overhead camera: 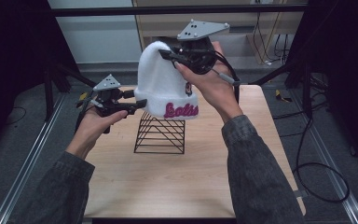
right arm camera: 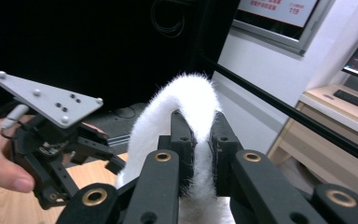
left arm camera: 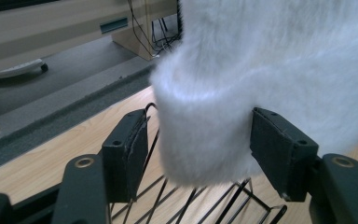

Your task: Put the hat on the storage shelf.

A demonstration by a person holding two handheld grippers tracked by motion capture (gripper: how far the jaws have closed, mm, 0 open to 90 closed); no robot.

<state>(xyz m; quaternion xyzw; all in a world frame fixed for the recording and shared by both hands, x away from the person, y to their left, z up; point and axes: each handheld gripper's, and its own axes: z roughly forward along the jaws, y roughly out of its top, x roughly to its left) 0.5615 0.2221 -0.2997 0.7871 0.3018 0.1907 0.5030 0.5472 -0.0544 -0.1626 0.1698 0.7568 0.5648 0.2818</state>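
Observation:
A white fuzzy beanie (overhead camera: pixel 161 84) with pink lettering on its cuff hangs above a black wire rack (overhead camera: pixel 161 135) on the wooden table (overhead camera: pixel 168 186). My right gripper (overhead camera: pixel 165 55) is shut on the beanie's crown and holds it up; in the right gripper view its pads (right arm camera: pixel 203 140) pinch a fold of the white fur (right arm camera: pixel 191 93). My left gripper (overhead camera: pixel 140 103) is at the cuff's lower left edge. In the left gripper view the cuff (left arm camera: pixel 261 70) sits between the jaws of the left gripper (left arm camera: pixel 198 149). The right pad (left arm camera: pixel 279 149) touches the fur and the left pad (left arm camera: pixel 126 158) stands slightly apart.
The wire rack (left arm camera: pixel 191 200) stands mid-table, right under the beanie. Black frame bars run along both sides of the table. Cables (overhead camera: pixel 317 177) lie on the floor at the right. Pale wooden furniture (overhead camera: pixel 242 23) stands behind the table.

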